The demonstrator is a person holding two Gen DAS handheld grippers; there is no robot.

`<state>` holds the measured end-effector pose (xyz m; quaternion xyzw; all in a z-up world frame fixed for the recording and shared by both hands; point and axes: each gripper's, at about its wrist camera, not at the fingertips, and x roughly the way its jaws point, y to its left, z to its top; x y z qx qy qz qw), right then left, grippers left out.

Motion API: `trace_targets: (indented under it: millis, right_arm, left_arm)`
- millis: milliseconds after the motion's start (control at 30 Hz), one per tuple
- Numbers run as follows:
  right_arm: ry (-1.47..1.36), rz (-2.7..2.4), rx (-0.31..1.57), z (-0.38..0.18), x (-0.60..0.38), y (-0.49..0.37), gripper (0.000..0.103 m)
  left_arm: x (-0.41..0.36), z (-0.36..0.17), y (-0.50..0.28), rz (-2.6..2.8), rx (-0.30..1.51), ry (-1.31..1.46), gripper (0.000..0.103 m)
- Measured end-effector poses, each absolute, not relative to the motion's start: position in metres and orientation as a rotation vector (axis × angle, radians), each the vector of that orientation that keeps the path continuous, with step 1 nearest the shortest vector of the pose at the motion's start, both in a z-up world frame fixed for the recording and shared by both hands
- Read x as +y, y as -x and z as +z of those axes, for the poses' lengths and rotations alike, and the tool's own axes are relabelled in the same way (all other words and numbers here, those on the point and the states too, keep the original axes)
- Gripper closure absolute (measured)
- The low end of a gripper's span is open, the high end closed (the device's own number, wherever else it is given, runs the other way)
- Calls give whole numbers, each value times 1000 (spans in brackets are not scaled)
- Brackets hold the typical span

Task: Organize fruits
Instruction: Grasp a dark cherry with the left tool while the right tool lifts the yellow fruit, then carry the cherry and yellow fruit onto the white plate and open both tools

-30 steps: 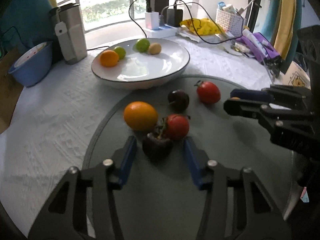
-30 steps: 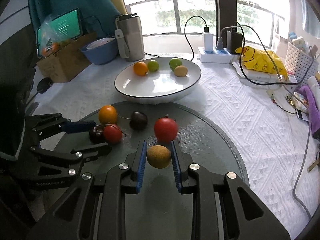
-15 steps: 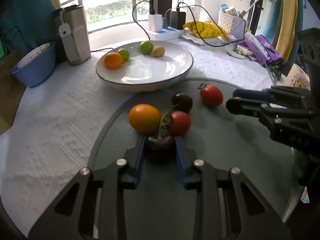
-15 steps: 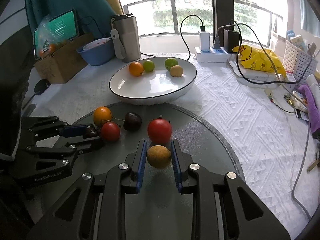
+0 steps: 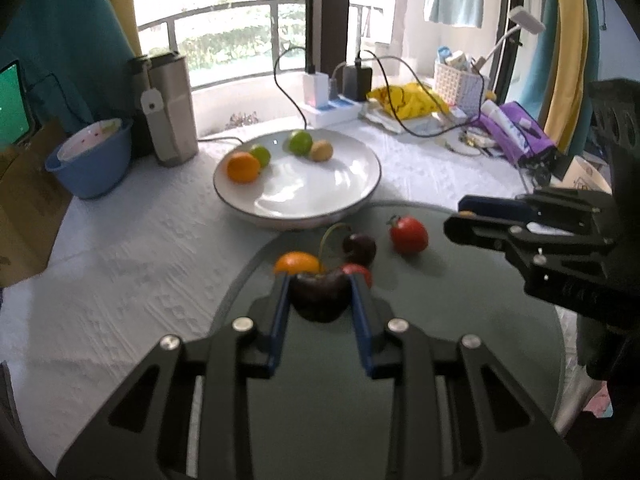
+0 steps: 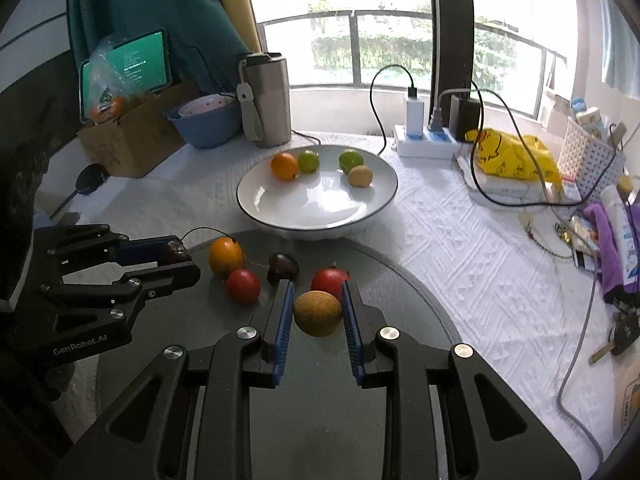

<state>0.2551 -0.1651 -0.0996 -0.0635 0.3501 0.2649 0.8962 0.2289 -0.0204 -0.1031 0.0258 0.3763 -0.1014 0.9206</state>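
Observation:
My left gripper is shut on a dark cherry and holds it above the dark glass mat. My right gripper is shut on a tan round fruit, also lifted. On the mat lie an orange, a red tomato, another dark cherry and a second red tomato. The white plate behind holds an orange, two green limes and a tan fruit.
A steel flask, a blue bowl and a cardboard box stand at the back left. A power strip with cables, a yellow bag and a white basket are at the back right.
My left gripper closed on the dark cherry and lifted it off the mat. My right gripper keeps the tan fruit and has risen slightly.

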Motion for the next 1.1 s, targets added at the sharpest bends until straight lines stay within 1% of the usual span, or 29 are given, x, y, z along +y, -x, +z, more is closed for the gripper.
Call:
trace_targets:
  millis: [433,1100]
  right_arm:
    - [153,560,701,-89,-154,-276,77]
    - [151,598,720,-104,-126,-320,77]
  left_arm:
    - [-14,-89,-258,-203,717,-42,73]
    - [3,-112,-318,-206,742,-1,73]
